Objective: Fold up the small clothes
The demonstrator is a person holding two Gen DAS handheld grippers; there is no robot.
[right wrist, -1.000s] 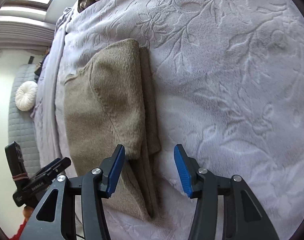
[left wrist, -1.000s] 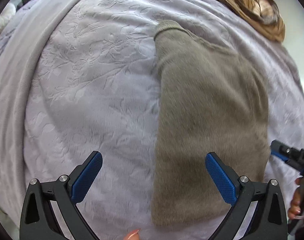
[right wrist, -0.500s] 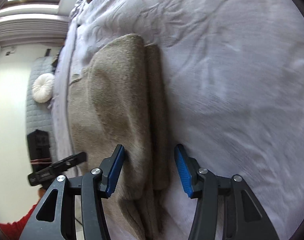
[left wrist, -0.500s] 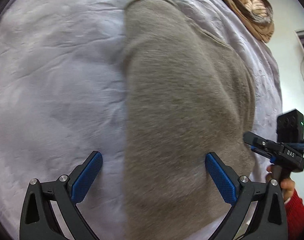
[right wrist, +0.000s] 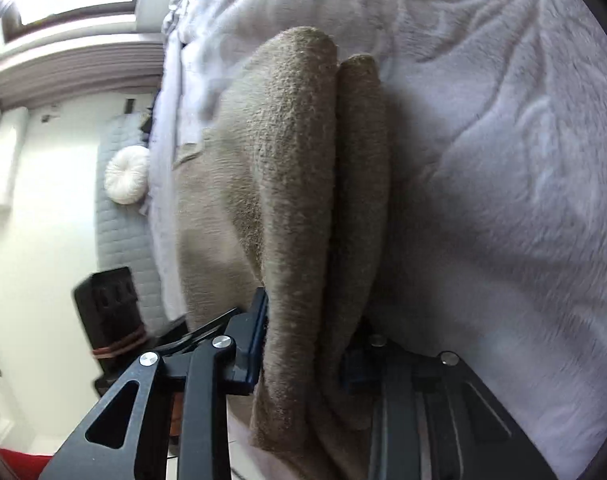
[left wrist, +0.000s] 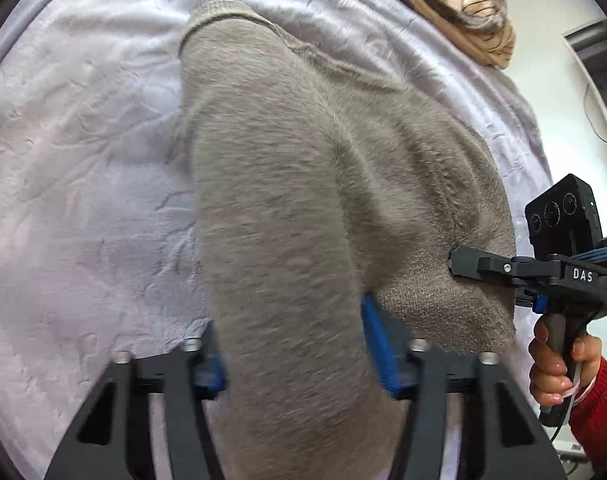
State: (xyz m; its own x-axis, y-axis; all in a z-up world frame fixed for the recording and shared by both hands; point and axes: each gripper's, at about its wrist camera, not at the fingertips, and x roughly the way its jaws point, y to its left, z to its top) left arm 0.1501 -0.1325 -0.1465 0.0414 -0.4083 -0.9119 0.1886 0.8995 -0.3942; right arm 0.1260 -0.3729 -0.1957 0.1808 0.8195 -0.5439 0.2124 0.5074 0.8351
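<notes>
A taupe knitted sweater (left wrist: 303, 184) lies folded lengthwise on a pale lilac embossed bedspread (left wrist: 83, 184). My left gripper (left wrist: 293, 360) is shut on the sweater's near left hem, which bulges up between the blue pads. In the left wrist view my right gripper (left wrist: 455, 262) bites the sweater's right hem corner. In the right wrist view the right gripper (right wrist: 303, 352) is shut on the sweater's stacked layers (right wrist: 299, 184), which rise in two ridges.
A tan striped garment (left wrist: 463, 4) lies heaped at the far edge of the bed. A white round cushion (right wrist: 127, 180) rests on a quilted grey surface beside the bed. The left gripper's black camera block (right wrist: 107, 312) shows at the right wrist view's left.
Both grippers moved forward onto the sweater's near hem and closed from wide open onto the fabric. The hem is now bunched and raised off the bedspread.
</notes>
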